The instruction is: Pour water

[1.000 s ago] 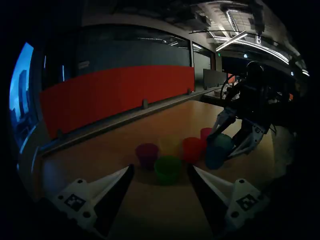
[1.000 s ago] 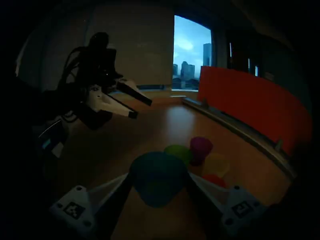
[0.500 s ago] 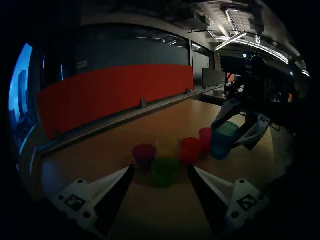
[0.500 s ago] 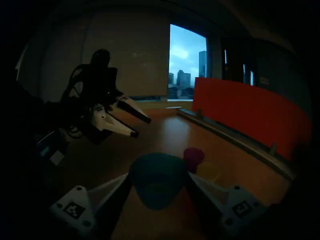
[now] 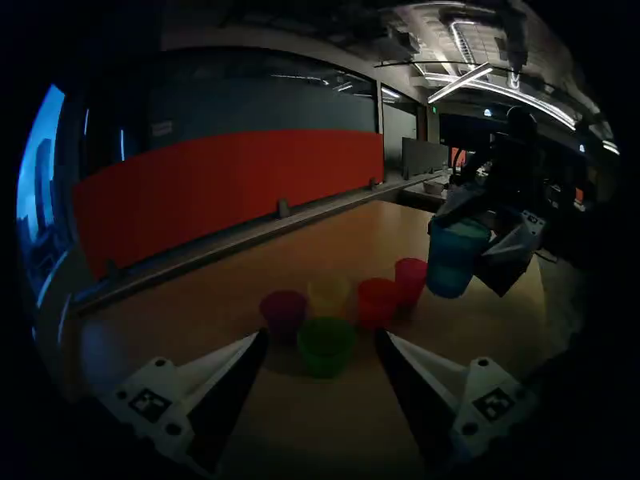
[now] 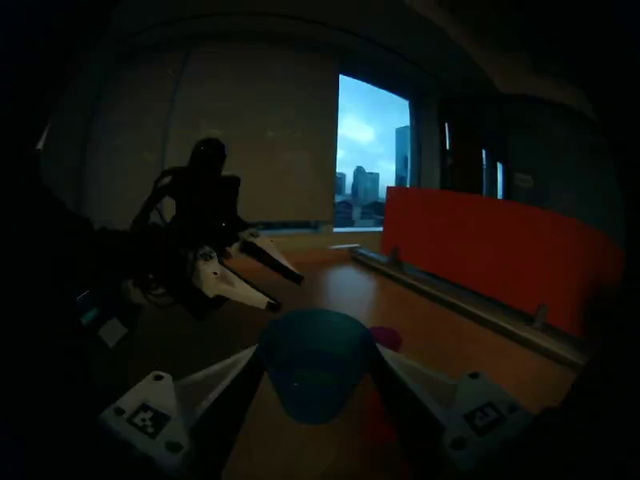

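Observation:
A blue cup (image 6: 316, 364) is held upright between the fingers of my right gripper (image 6: 316, 370), which is shut on it. In the left gripper view that blue cup (image 5: 454, 256) hangs above the wooden table (image 5: 344, 416), right of a cluster of cups: purple (image 5: 284, 313), yellow (image 5: 330, 293), green (image 5: 326, 346), red (image 5: 376, 301) and a second red one (image 5: 410, 278). My left gripper (image 5: 320, 352) stands open low over the table, with the green cup just beyond its fingertips. The purple cup (image 6: 387, 337) peeks out behind the blue one in the right gripper view.
A red partition (image 5: 232, 184) with a rail runs along the table's far edge. A bright window (image 6: 372, 152) lies behind. The left gripper (image 6: 268, 288) and the dark hand holding it sit at the left of the right gripper view. The room is dim.
My right gripper has lifted the blue cup off the table and carried it upward, away from the cluster. The left gripper has barely moved.

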Action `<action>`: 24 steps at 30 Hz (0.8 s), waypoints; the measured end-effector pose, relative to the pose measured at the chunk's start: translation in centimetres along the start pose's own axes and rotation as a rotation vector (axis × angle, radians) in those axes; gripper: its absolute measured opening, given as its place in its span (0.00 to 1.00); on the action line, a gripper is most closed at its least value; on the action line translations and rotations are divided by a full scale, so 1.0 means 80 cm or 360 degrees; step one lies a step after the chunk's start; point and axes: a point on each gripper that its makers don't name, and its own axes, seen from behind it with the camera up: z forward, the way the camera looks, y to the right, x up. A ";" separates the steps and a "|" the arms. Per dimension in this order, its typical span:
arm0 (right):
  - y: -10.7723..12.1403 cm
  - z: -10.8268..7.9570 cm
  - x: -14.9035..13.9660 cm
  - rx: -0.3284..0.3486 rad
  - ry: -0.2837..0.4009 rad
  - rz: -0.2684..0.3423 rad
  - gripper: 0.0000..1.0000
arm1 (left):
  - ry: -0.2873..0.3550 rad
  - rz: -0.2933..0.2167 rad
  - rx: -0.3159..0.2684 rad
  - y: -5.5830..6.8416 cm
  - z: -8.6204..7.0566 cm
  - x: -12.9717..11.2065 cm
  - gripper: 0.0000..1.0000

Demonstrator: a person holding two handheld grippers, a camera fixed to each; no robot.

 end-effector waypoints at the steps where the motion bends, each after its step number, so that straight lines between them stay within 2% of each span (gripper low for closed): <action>1: 0.001 -0.002 0.004 -0.0004 0.0016 -0.0001 0.97 | 0.0000 -0.0001 -0.0004 0.001 0.001 0.000 0.98; 12: 0.007 -0.017 0.039 -0.0024 0.0130 -0.0009 0.97 | -0.0016 0.0013 -0.0042 0.013 0.010 -0.004 0.98; 24: 0.024 -0.032 0.067 -0.0054 0.0182 -0.0021 0.97 | -0.0097 0.0002 -0.0068 0.013 0.030 -0.025 0.97</action>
